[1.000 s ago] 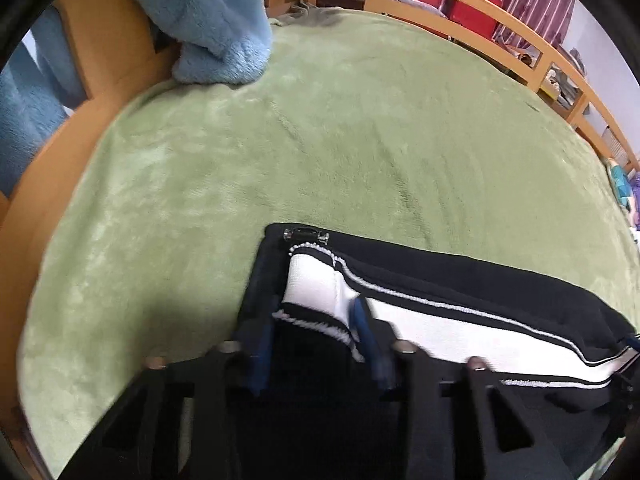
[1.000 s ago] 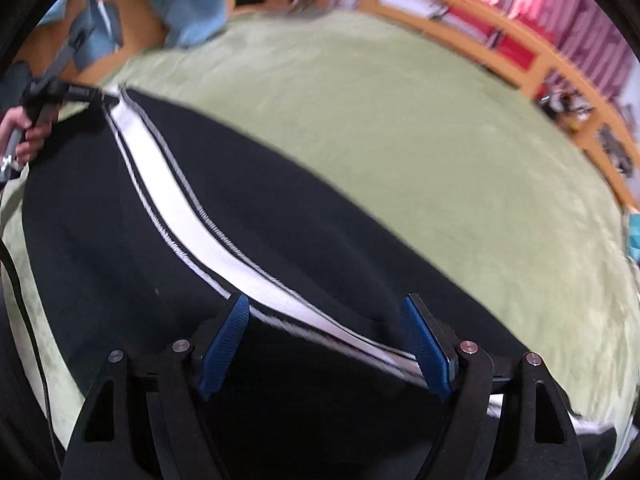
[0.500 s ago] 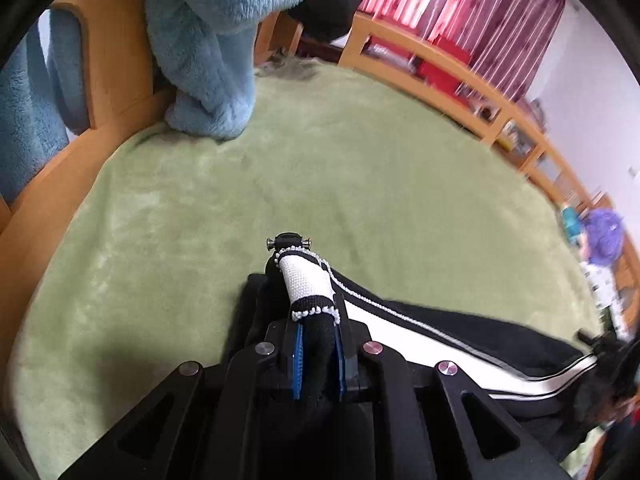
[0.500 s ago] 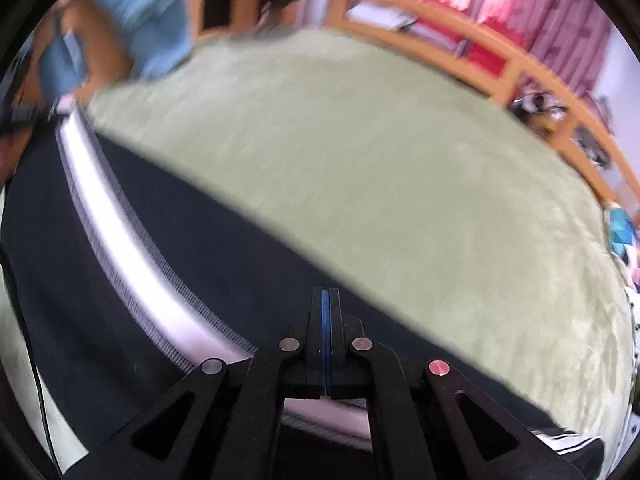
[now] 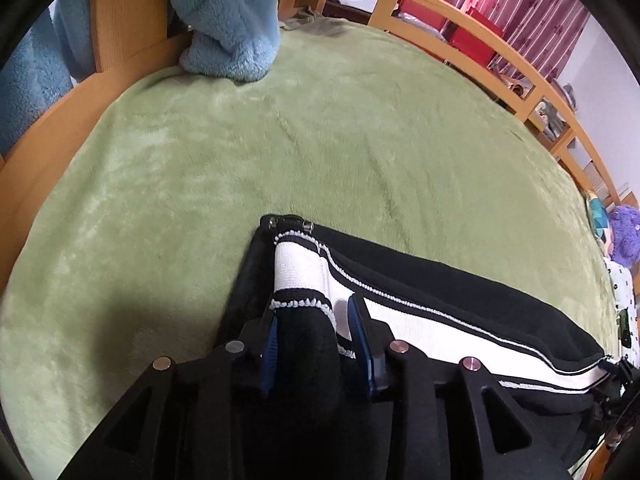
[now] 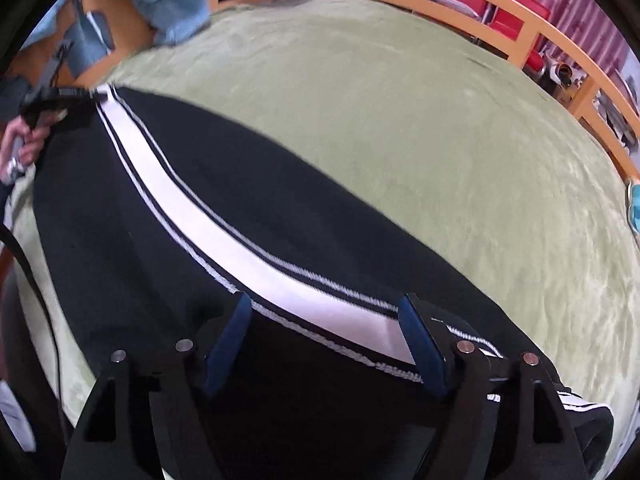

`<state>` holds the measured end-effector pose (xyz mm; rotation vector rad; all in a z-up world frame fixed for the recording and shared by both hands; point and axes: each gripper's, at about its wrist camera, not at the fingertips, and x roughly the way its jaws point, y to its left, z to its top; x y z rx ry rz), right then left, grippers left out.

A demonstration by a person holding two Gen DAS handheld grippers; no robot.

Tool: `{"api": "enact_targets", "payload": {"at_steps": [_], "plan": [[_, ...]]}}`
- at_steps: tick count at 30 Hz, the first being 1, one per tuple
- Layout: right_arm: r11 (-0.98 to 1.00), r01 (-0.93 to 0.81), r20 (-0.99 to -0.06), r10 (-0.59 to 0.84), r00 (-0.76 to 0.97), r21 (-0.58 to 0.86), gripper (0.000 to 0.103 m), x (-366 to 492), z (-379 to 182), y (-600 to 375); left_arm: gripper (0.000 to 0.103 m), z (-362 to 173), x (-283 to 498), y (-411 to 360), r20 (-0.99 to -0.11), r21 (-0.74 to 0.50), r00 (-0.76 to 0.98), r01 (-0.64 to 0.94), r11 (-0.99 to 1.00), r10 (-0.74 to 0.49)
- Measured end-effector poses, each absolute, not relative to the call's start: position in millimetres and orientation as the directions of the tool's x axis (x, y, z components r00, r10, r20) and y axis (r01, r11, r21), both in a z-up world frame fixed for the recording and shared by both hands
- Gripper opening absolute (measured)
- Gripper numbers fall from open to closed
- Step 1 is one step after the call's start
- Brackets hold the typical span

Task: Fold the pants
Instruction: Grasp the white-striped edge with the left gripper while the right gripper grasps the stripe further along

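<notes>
Black knit pants w/ broad white side stripe [image 5: 420,332]: lie folded lengthwise on green plush blanket [image 5: 280,140]. Left gripper [image 5: 312,344] jaws opening, hem bunch between them; right gripper [image 6: 324,344] jaws opening wide over stripe, nothing clamped. We judge release step; next needs fresh grip for crosswise fold.

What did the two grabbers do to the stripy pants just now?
Both squeezed shut, then spread again. The right gripper now stands wide open over the black pants with a white side stripe. The left gripper is opening, black fabric still between its fingers. The pants stayed flat on the green plush blanket.
</notes>
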<state>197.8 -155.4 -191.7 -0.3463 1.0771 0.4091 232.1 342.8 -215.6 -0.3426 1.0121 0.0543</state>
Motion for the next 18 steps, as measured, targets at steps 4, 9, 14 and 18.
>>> {"api": "enact_targets", "payload": {"at_steps": [4,9,14,18], "plan": [[0.871,-0.480,-0.930,0.085,0.357,-0.105,0.030,218.0,-223.7,-146.0,0.028,-219.0,235.4,336.5,-0.841,-0.254,0.529,-0.201,0.946,-0.113],[0.845,-0.500,-0.911,0.040,0.411,-0.189,0.011,212.5,-221.1,-132.9,0.012,-207.3,229.2,337.3,-0.817,-0.258,0.564,-0.168,0.951,-0.122],[0.894,-0.436,-0.858,0.139,0.494,-0.106,0.006,212.9,-170.2,-152.6,0.012,-185.2,217.3,354.2,-0.745,-0.378,0.634,-0.146,0.914,-0.207],[0.915,-0.389,-0.821,0.138,0.555,-0.110,0.005,234.5,-149.4,-148.2,0.012,-176.4,220.5,358.8,-0.716,-0.395,0.668,-0.150,0.906,-0.202]]}}
